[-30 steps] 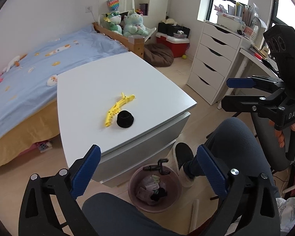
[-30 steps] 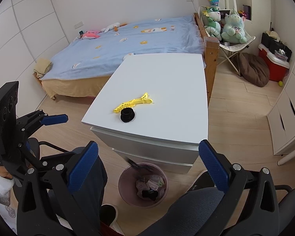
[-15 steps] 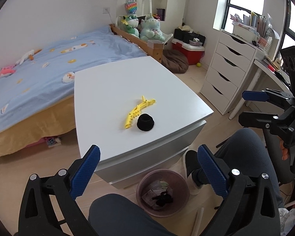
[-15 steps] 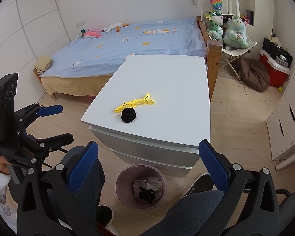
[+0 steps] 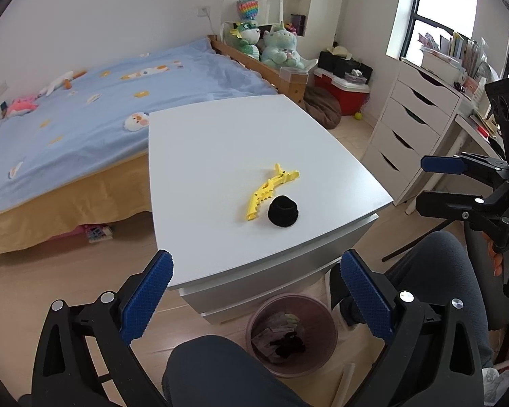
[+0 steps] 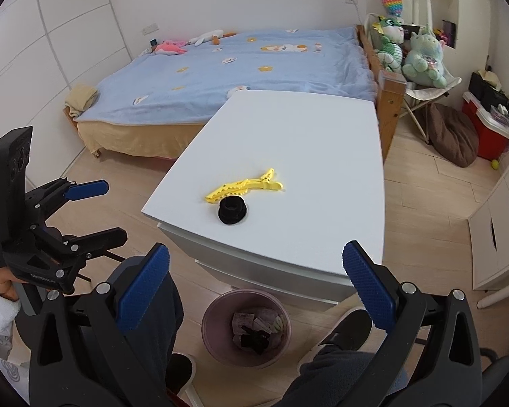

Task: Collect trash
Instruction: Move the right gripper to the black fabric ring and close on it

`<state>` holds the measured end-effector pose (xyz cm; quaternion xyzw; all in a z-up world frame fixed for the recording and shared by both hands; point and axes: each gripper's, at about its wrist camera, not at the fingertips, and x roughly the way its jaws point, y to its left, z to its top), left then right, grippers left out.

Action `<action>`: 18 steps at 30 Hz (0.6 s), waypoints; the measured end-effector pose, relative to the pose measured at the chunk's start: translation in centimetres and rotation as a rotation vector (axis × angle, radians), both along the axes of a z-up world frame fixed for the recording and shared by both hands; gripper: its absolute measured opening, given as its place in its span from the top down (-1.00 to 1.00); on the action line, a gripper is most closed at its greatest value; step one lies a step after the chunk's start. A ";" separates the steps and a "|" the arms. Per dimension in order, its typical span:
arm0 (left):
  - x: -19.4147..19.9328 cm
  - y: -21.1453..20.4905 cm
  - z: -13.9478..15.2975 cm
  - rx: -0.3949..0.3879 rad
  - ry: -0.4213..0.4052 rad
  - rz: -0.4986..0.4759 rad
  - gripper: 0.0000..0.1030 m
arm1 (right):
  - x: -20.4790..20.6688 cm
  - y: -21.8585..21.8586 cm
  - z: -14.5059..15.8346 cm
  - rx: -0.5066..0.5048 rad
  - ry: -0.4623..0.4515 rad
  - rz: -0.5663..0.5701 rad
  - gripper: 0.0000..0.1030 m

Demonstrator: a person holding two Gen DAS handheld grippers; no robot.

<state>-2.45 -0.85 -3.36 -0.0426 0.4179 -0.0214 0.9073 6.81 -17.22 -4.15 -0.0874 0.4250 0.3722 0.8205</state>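
The white surface [image 5: 220, 156] carries only two things, both lying in its near half and set back from the front edge: a yellow clip [image 5: 270, 190] and a black cap-like piece [image 5: 283, 214] just beside it, so close that I cannot tell whether they touch. The rest of the top is bare, with open room on every side of the pair. Below the front edge, on the wooden floor, stands a pinkish round bin [image 5: 325, 356] holding paper scraps and something dark; it sits between the person's grey-trousered legs, and a dark shoe [image 6: 347, 330] rests next to it. The left gripper [image 5: 256, 290] hangs short of the surface's front edge, its jaws spread wide with nothing between the blue pads. The right gripper [image 6: 254, 278] hangs likewise, jaws spread and empty, above the bin and front edge. A blue-covered bed [image 6: 241, 68] adjoins the surface's far side and a white drawer chest [image 5: 410, 129] stands off to the right. The right gripper's body shows the letters "DA"; the label on the left one is too small to read. The clip is long, slim and toothed along one edge; the black piece is round, squat and matte with a flared base.
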 end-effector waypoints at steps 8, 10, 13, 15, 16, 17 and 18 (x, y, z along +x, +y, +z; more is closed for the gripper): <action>-0.3 1.4 -0.2 0.002 -0.004 0.032 -0.85 | 2.5 4.1 -0.8 -0.062 0.021 0.077 -0.94; -0.3 1.7 -0.2 0.001 -0.005 0.039 -0.85 | 2.9 5.1 -1.2 -0.082 0.027 0.099 -0.94; -0.4 2.1 -0.3 -0.006 -0.003 0.048 -0.85 | 3.6 6.7 -2.0 -0.123 0.034 0.133 -0.94; -0.3 2.2 -0.4 -0.008 -0.001 0.051 -0.85 | 3.9 7.8 -2.7 -0.153 0.044 0.158 -0.94; -0.3 2.2 -0.5 -0.010 0.001 0.052 -0.85 | 4.1 8.3 -3.1 -0.166 0.049 0.170 -0.94; -0.3 2.3 -0.5 -0.013 0.002 0.052 -0.85 | 4.2 8.7 -3.5 -0.180 0.052 0.177 -0.94; -0.3 2.4 -0.6 -0.016 0.004 0.052 -0.85 | 4.4 9.3 -4.0 -0.199 0.059 0.186 -0.94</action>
